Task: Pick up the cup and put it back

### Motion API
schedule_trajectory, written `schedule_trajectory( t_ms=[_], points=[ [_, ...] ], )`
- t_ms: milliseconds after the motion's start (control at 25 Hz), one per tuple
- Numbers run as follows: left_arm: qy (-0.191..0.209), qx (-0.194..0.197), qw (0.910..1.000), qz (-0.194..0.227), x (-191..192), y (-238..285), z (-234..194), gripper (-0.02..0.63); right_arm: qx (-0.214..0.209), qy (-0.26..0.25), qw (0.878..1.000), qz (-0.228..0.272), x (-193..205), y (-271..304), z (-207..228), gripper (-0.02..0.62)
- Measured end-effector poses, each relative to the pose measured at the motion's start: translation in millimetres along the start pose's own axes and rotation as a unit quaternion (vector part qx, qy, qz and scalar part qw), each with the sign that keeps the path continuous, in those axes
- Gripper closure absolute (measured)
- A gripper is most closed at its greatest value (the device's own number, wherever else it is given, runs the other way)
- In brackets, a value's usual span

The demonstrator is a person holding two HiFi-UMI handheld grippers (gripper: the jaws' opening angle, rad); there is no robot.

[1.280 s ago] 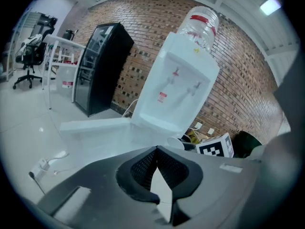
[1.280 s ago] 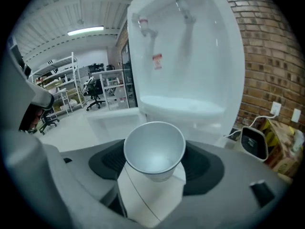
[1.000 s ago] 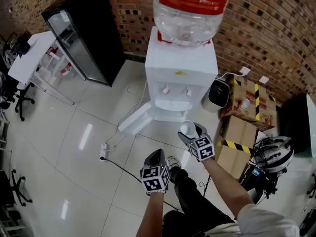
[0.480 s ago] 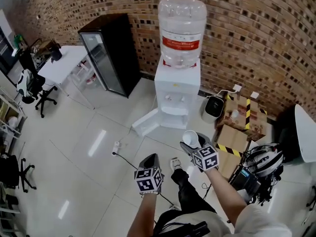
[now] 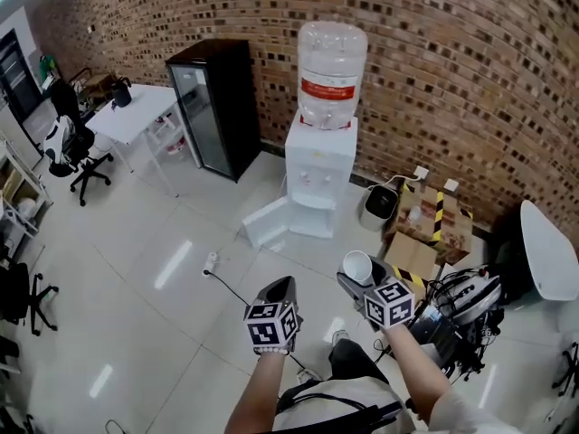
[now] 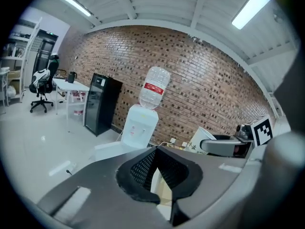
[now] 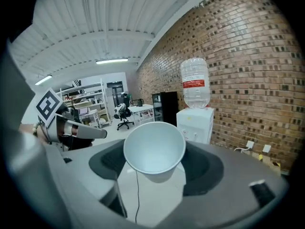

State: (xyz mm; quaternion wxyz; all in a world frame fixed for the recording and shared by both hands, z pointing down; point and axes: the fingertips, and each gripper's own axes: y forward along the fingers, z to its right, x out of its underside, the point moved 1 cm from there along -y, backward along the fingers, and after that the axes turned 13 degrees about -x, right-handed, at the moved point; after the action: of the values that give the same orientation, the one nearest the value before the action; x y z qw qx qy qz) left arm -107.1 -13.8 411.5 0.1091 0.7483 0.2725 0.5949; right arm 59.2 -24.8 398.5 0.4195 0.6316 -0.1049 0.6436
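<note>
A white paper cup (image 5: pixel 356 265) sits mouth-up between the jaws of my right gripper (image 5: pixel 362 277), which is shut on it. In the right gripper view the cup (image 7: pixel 155 148) looks empty and fills the gap of the right gripper (image 7: pixel 155 165). My left gripper (image 5: pixel 281 286) is beside it on the left, shut with nothing in it. In the left gripper view its pads nearly meet at the left gripper (image 6: pixel 157 176) tip. A white water dispenser (image 5: pixel 319 177) with a clear bottle (image 5: pixel 331 70) stands against the brick wall, well ahead of both grippers.
A black glass-door fridge (image 5: pixel 213 107) stands left of the dispenser, then a white desk (image 5: pixel 136 108) and an office chair (image 5: pixel 76 145). Cardboard boxes (image 5: pixel 425 222), a small white bin (image 5: pixel 380 202) and tangled equipment (image 5: pixel 466 301) lie at the right. A power strip (image 5: pixel 212 260) with a cable lies on the floor.
Both grippers have risen and drawn back from the dispenser, which now looks smaller and farther off. The cup has stayed in the right gripper.
</note>
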Motion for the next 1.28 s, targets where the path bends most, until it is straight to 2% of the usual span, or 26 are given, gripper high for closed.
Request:
schedule_trajectory(
  t_ms=[240,440,760,1280],
  points=[
    [0.004,0.002,0.9999,0.011,-9.6,-26.0,12.4,0.606,0.005,-0.004,1.0,-0.015,-4.4,-27.8,-31.4,0.238],
    [0.007,0.007,0.9999,0.014,-1.8,-30.4,31.1,0.606,0.001,0.016,1.0,-0.019,5.0,-47.1,-48.0,0.238],
    [0.023,-0.002,0.9997,0.008,16.2,-29.8,68.5,0.606,-0.008,0.033,0.999,-0.026,23.5,-83.6,-37.2,0.238],
    [0.017,-0.023,0.9994,0.02,17.6,-48.0,83.3,0.606,-0.043,0.022,0.999,-0.013,7.5,-95.7,-34.6,0.238]
  ],
)
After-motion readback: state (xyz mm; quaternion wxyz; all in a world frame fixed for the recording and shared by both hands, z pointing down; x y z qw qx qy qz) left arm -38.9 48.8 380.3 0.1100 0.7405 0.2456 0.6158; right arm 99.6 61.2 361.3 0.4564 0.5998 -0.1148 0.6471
